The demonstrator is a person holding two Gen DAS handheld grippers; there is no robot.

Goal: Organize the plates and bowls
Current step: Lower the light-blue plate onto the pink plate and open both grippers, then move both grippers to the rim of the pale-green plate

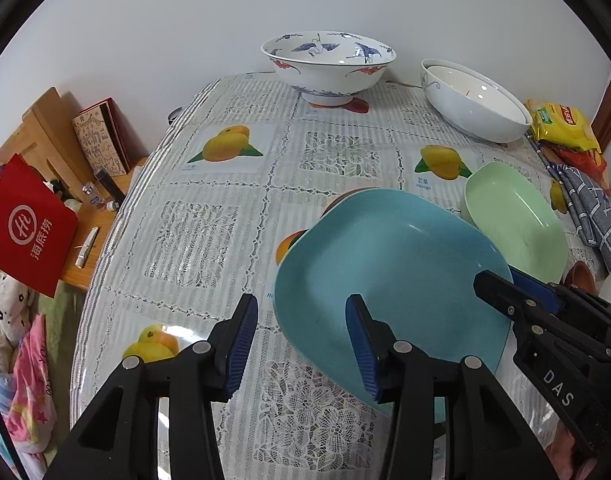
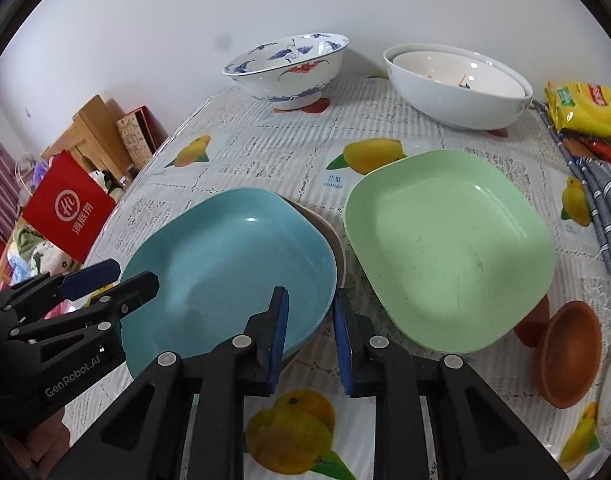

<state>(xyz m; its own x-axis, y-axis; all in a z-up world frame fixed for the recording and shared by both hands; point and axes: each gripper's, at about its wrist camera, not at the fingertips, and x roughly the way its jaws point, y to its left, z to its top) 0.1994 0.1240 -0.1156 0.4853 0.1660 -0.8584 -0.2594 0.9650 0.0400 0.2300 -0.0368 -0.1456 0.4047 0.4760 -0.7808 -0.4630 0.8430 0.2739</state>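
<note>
Table [image 2: 265, 136] under a fruit-print cloth, holding the crockery. Two large white bowls stand at the far edge: the crane-painted bowl [image 2: 287, 68] alone, the plain white bowl [image 2: 457, 96] with a smaller one nested inside. Three square plates lie nearer: the blue plate [image 2: 229, 264] stacked on a pinkish plate [image 2: 332, 240], and the green plate [image 2: 445, 252] apart to the right, unstacked. One small brown dish [image 2: 567, 352] lies tipped at the near right. Sorting appears about half done. Right gripper [image 2: 309, 340] has narrowed onto the stack's near-right rim; contact cannot be confirmed. Left gripper [image 1: 301, 344] is part open, straddling the blue plate's left rim without gripping.
</note>
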